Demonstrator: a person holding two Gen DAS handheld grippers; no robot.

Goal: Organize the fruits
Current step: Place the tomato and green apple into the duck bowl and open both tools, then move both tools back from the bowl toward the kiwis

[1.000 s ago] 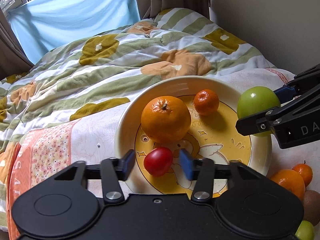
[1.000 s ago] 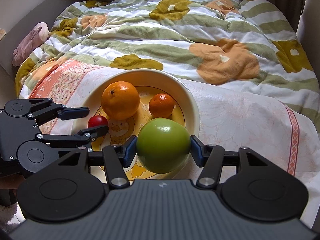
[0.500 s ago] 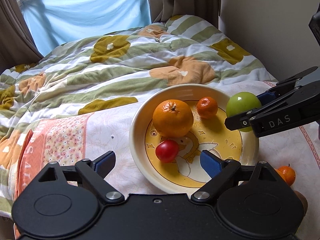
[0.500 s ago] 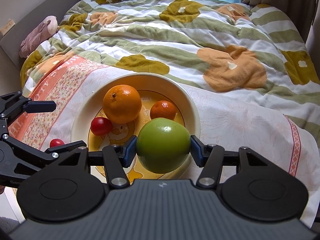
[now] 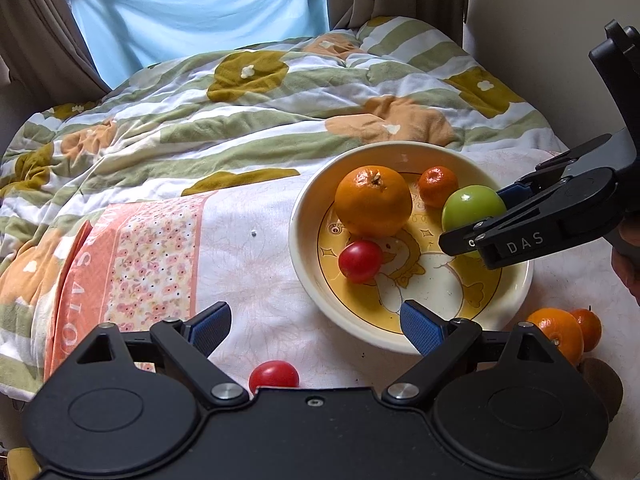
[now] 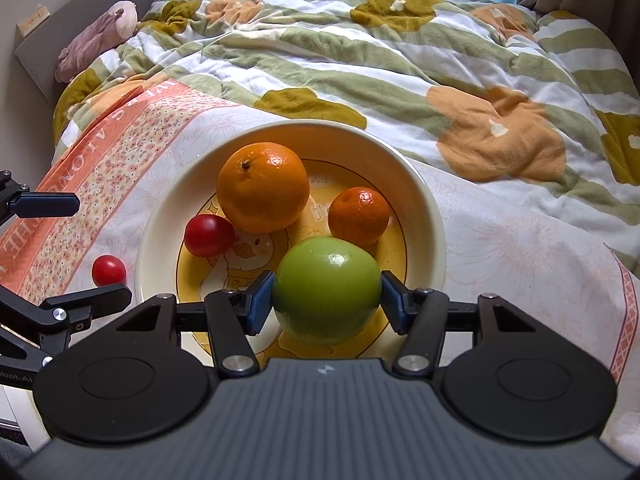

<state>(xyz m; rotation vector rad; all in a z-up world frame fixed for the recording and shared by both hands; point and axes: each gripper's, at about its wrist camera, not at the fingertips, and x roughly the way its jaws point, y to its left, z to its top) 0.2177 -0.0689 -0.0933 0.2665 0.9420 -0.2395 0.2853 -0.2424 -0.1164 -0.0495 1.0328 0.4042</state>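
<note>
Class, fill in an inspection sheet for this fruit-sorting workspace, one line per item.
Surface: patterned bedspread over a bed.
Job's things: bowl holds large orange, small orange, red fruit; another red fruit beside the bowl; two oranges loose on the other side.
Clutter: plush toy.
Grippers: right gripper clamps green apple over the bowl; left gripper open, empty.
Cables: nothing seen.
Surroundings: curtains, wall.

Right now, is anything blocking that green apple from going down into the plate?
Nothing visible. The apple hangs over bare plate; the mandarin sits just behind it, the orange farther back.
</note>
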